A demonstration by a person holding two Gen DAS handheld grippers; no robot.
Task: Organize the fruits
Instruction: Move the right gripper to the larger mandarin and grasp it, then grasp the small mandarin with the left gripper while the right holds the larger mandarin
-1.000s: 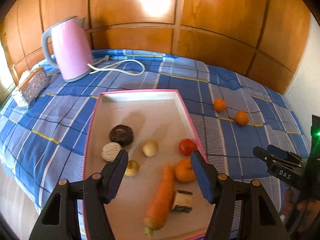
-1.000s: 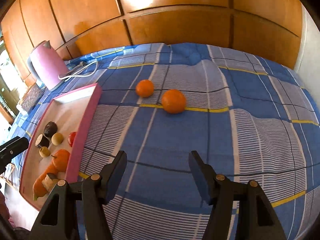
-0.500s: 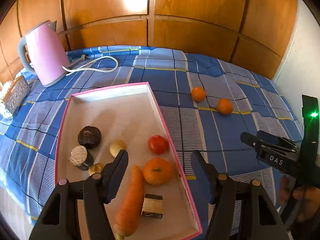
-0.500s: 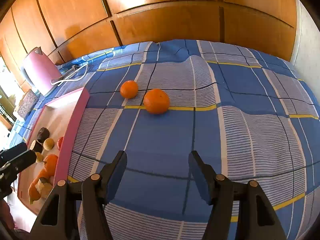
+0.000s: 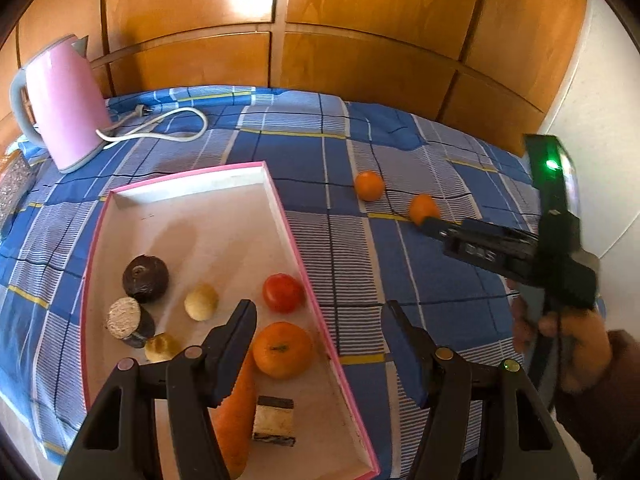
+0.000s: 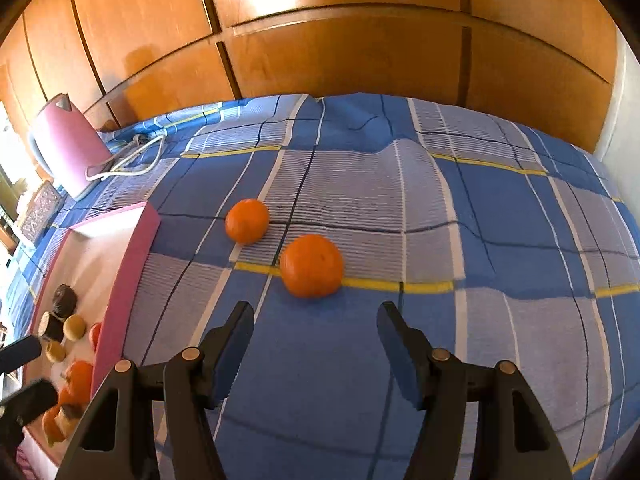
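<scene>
A pink-rimmed tray [image 5: 280,204] lies on the blue checked cloth. It holds an orange [image 5: 282,349], a tomato [image 5: 282,292], a carrot [image 5: 236,420], a dark round fruit [image 5: 145,278] and several small items. Two loose oranges lie on the cloth right of the tray: a near one [image 6: 311,266] and a far one [image 6: 247,221]. My right gripper [image 6: 315,344] is open and empty, just short of the near orange. In the left wrist view its tip reaches that orange [image 5: 423,208]. My left gripper [image 5: 320,344] is open and empty, above the tray's right rim.
A pink kettle [image 5: 60,104] with a white cord [image 5: 160,128] stands at the back left of the cloth. A patterned box [image 6: 40,210] lies left of it. Wooden panels [image 6: 360,40] rise behind the cloth. A white wall [image 5: 600,120] is at the right.
My right gripper has moved forward toward the near loose orange, which now looks larger. My left gripper has shifted right, from over the tray to over its right rim. Both stay open.
</scene>
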